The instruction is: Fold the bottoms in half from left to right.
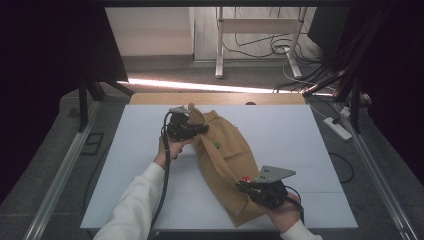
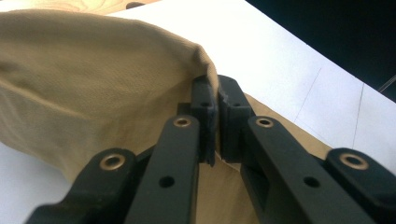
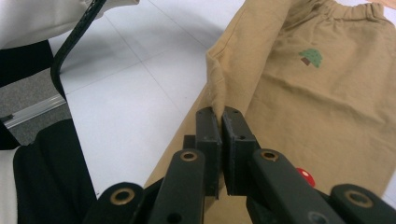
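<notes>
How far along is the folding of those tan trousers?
Done: the tan trousers look doubled lengthwise on the white table. In hand: the left gripper and right gripper each pinch a fabric edge. Left: laying that edge down and any further folds.

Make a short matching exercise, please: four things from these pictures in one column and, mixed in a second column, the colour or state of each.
1. trousers
2. tree print
3. left gripper
4. table

a. green
b. white
c. tan
d. shut on an edge of the cloth

Pairs: 1-c, 2-a, 3-d, 4-b
</notes>
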{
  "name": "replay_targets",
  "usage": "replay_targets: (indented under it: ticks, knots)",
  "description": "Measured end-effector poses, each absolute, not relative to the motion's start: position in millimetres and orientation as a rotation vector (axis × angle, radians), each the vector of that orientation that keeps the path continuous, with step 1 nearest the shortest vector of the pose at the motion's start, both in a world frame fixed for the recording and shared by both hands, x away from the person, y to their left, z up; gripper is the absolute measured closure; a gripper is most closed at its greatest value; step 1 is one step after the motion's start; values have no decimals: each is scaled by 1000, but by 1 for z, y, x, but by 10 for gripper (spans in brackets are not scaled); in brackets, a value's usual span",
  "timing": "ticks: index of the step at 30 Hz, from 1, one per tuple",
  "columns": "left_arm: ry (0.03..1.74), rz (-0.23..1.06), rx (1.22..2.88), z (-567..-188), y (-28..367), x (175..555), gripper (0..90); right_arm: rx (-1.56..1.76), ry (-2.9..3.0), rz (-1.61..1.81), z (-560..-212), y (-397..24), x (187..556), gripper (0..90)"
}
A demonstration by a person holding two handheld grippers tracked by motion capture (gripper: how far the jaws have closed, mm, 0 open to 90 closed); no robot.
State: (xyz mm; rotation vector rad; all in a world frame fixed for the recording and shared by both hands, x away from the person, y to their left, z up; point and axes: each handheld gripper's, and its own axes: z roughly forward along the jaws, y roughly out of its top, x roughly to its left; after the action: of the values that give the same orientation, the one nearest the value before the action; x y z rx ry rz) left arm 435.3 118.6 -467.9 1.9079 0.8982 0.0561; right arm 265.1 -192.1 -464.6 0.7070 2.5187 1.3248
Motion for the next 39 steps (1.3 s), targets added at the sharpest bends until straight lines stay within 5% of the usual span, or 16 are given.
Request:
replay_targets:
  ticks: [39]
  knots:
    - [903, 34, 2001, -479, 72, 454, 852, 835, 2535, 1232, -479, -223, 270, 863]
